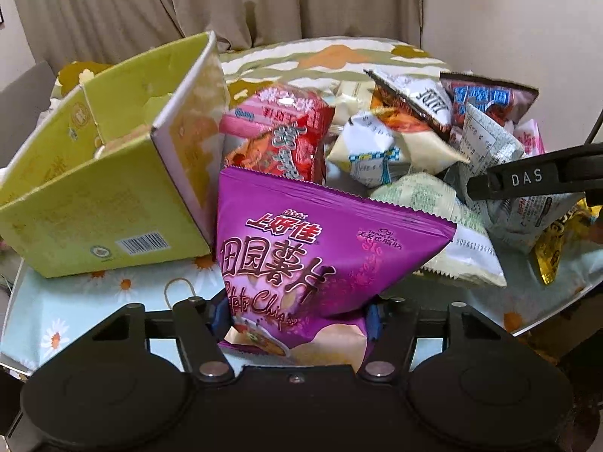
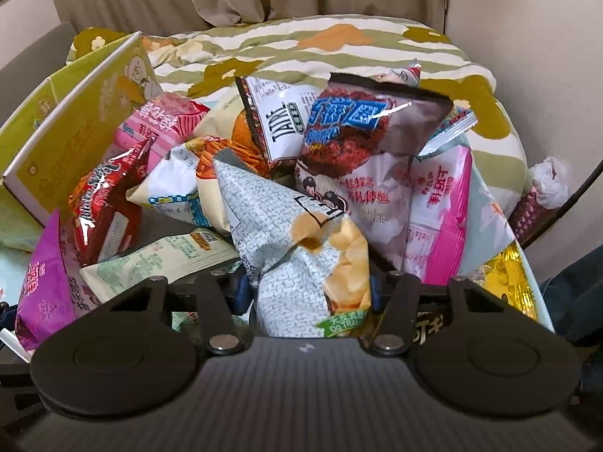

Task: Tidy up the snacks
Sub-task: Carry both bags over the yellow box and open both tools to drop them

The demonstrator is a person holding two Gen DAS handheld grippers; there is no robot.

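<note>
My left gripper [image 1: 296, 316] is shut on the lower end of a purple potato chip bag [image 1: 320, 248], which stands upright just right of an open yellow-green cardboard box [image 1: 94, 207]. The same purple bag [image 2: 41, 293] shows at the left edge of the right wrist view. My right gripper [image 2: 309, 288] is shut on a grey-white patterned chip bag [image 2: 279, 233] at the front of a heap of snack bags [image 2: 339, 143]. One of the right gripper's fingers [image 1: 524, 180] reaches into the left wrist view over that heap.
The box [image 2: 75, 132] lies tipped at the left with its opening facing up. A daisy-print cloth [image 1: 75, 301] covers the table. A red bag [image 1: 286, 139], a gold packet [image 1: 554, 256] and a pink bag [image 2: 448, 226] lie in the pile. A striped quilt [image 2: 339, 49] and curtains stand behind.
</note>
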